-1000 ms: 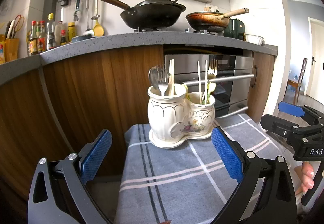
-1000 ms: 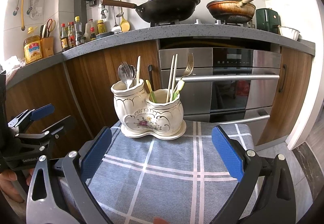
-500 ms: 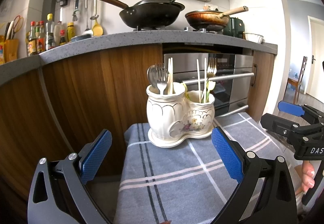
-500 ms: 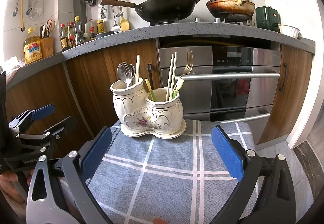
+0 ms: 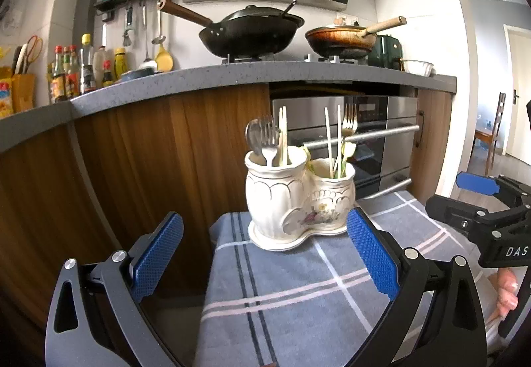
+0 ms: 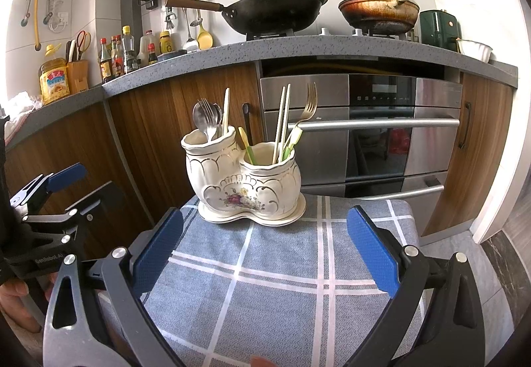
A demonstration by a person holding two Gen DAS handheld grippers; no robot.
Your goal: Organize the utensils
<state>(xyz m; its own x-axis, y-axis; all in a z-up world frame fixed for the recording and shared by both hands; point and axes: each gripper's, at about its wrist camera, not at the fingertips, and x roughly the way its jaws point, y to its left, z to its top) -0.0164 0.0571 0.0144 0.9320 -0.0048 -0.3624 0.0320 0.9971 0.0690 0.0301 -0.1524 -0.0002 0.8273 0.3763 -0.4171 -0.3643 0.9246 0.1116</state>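
Note:
A cream ceramic double-pot holder (image 5: 298, 201) (image 6: 244, 183) with a flower print stands on a grey checked cloth (image 5: 298, 294) (image 6: 282, 277). Its left pot holds a spoon, forks (image 6: 207, 119) and a pale chopstick. The right pot holds chopsticks (image 6: 282, 121), a gold fork (image 6: 307, 111) and green-handled pieces. My left gripper (image 5: 265, 254) is open and empty, short of the holder. My right gripper (image 6: 265, 251) is also open and empty, facing the holder from the front. Each gripper shows at the edge of the other's view.
Behind the cloth stand wooden cabinets (image 6: 172, 121) and a steel oven with bar handles (image 6: 375, 123). Above, the grey counter (image 6: 298, 50) carries a black wok, a brown pan, bottles and hanging tools. A hand (image 5: 506, 292) holds the right gripper.
Both views have shifted slightly, with the holder sitting a touch lower and nearer in the frames. Both grippers stay open and empty.

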